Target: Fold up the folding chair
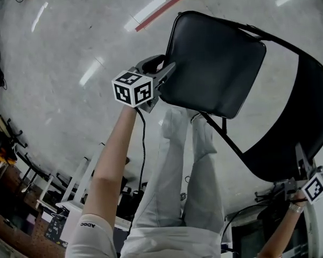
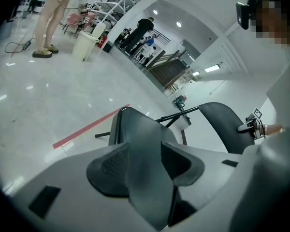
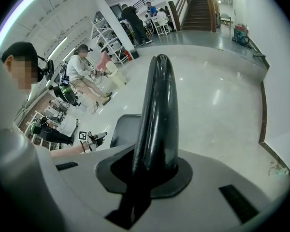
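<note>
Your left hand-held gripper (image 1: 164, 73) stood released, jaws straddling the seat (image 1: 215, 58) at its nine-o'clock edge; your right hand-held gripper (image 1: 300, 166) clenched the backrest (image 1: 307, 117) at five o'clock.

The seat (image 1: 215, 63) fills the slot between the jaws of my left gripper (image 1: 166, 73) with its front edge, so nothing else fits in there. The rim of the backrest (image 1: 307, 122) plugs my right gripper (image 3: 152, 170) the same way. Left of the seat and beyond it the floor (image 1: 70, 47) lies wide and bare, crossed only by a flat red strip (image 1: 169, 4), so I could swing through freely. Between my two grippers my own legs (image 1: 177, 165) and the slanted frame tube (image 1: 222, 136) bar the way, and a cable (image 1: 143, 144) hangs beside my left arm. Racks (image 1: 11, 144) crowd the lower left, well apart from the chair.
</note>
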The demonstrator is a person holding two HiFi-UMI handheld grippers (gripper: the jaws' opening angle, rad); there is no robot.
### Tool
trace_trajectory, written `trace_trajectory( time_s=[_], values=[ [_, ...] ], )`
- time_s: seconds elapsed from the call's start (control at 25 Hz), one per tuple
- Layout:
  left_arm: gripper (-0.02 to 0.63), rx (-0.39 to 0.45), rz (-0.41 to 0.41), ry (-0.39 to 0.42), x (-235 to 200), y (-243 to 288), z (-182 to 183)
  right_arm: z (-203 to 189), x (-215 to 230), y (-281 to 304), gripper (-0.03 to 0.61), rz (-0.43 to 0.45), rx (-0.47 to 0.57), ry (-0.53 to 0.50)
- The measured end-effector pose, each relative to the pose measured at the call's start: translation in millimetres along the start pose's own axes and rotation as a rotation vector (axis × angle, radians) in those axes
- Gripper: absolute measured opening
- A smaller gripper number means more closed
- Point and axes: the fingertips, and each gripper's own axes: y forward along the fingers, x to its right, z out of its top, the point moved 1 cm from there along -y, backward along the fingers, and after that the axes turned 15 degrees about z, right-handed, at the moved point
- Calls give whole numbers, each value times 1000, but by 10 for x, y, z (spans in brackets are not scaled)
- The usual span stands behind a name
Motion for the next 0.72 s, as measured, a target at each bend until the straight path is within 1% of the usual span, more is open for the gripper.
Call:
trace_trajectory(
  time_s=[0.12,0.24,0.32,0.4,0.48,0.6,0.72],
  values=[
    [214,-48,-16,-32,-239,168,-70,-38,30,-8,52,24,-6,11],
    [239,-114,-51,-44,-341,350,-195,-68,64,-51,51,25,-13,13],
    [249,-147,-63,-69,-395,445,-262,-74,49,-40,49,45,-9,22],
    [250,-161,-61,-95,-439,497,-287,-63,11,3,49,86,-5,37],
    [250,-167,-61,-103,-439,517,-289,-42,-20,39,49,115,-22,40],
    [250,-187,-66,-89,-408,515,-329,-40,-5,36,49,106,-53,16],
    [250,-214,-64,-95,-438,506,-421,-80,125,4,49,118,-53,23]
  ],
)
